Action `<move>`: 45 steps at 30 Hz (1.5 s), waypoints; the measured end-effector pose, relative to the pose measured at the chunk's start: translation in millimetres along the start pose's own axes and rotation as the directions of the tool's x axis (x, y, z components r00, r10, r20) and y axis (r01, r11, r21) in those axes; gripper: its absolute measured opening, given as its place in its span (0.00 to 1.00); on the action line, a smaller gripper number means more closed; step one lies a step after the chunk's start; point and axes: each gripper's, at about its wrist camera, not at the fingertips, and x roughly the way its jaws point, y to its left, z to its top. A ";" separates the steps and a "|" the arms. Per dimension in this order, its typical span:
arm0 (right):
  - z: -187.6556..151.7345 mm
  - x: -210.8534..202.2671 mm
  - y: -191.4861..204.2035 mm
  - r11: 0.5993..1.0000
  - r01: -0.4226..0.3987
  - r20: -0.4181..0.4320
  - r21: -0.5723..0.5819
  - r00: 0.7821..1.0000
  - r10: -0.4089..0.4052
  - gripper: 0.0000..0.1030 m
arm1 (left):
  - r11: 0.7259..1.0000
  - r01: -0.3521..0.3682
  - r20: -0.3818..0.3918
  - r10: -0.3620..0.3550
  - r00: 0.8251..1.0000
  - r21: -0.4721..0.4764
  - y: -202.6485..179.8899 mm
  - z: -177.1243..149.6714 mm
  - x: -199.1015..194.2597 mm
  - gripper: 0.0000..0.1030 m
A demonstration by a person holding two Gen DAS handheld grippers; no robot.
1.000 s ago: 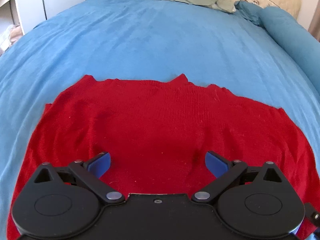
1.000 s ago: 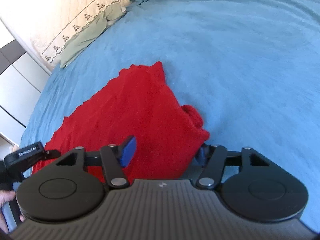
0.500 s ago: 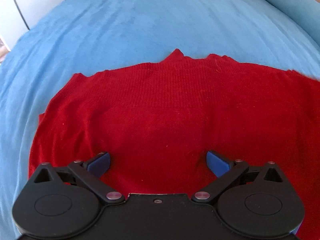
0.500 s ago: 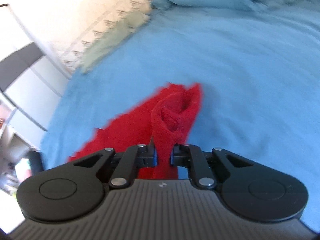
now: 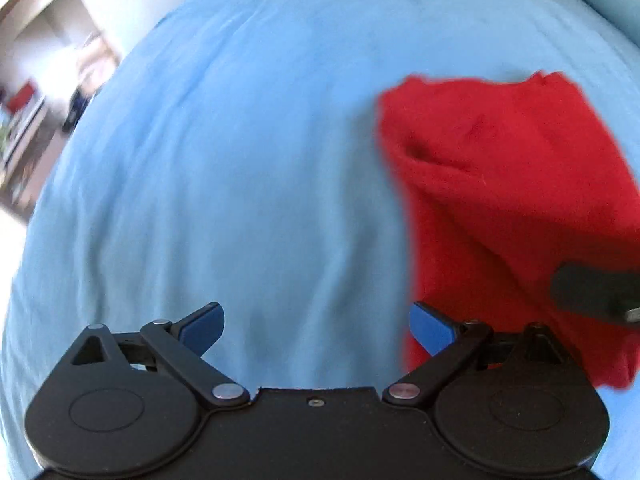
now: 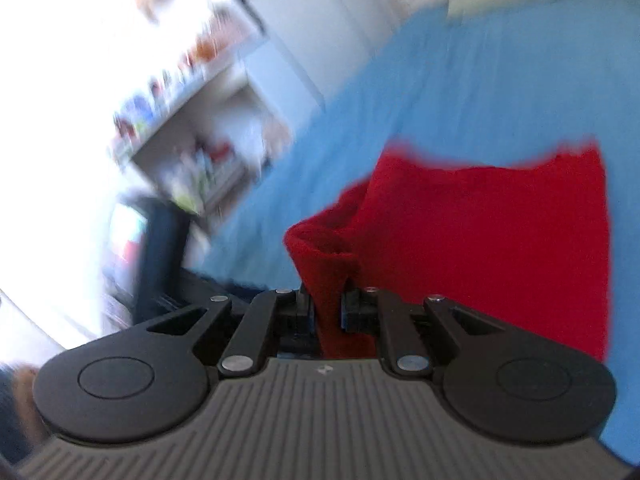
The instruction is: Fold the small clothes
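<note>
- Here, the right gripper [image 6: 327, 306] is pinching a bunched fold of the red sweater [image 6: 500, 236], its jaws pressed against the cloth from both sides.
- From that pinch the garment runs toward 1 o'clock in the right wrist view and lies over the blue bedspread [image 6: 480, 80].
- The left gripper [image 5: 316, 326] is spread wide with nothing between its blue pads [image 5: 202, 326], above bare bedspread [image 5: 240, 180].
- In the left wrist view the red sweater [image 5: 512, 200] sits at 2 to 3 o'clock, doubled over, its near edge just beside the right-hand pad.
- Blurred shelves [image 6: 192, 92] show at 10 o'clock in the right wrist view.
</note>
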 end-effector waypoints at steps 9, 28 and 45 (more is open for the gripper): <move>-31.6 35.3 17.8 0.989 0.100 -0.075 -0.110 0.991 -0.108 0.30 | 0.993 0.023 0.015 -0.021 1.000 -0.118 37.2 -28.7 -0.7 0.98; -63.1 -69.7 -14.3 0.819 0.549 0.063 -0.166 0.835 -0.547 0.98 | 0.971 0.194 0.096 -0.182 0.979 -0.139 -25.3 -27.3 -63.7 0.98; -89.7 -52.4 -59.3 0.849 0.509 -0.117 -0.144 0.843 -0.525 0.97 | 0.985 0.076 0.013 -0.075 0.997 -0.156 -4.9 -69.5 -27.5 1.00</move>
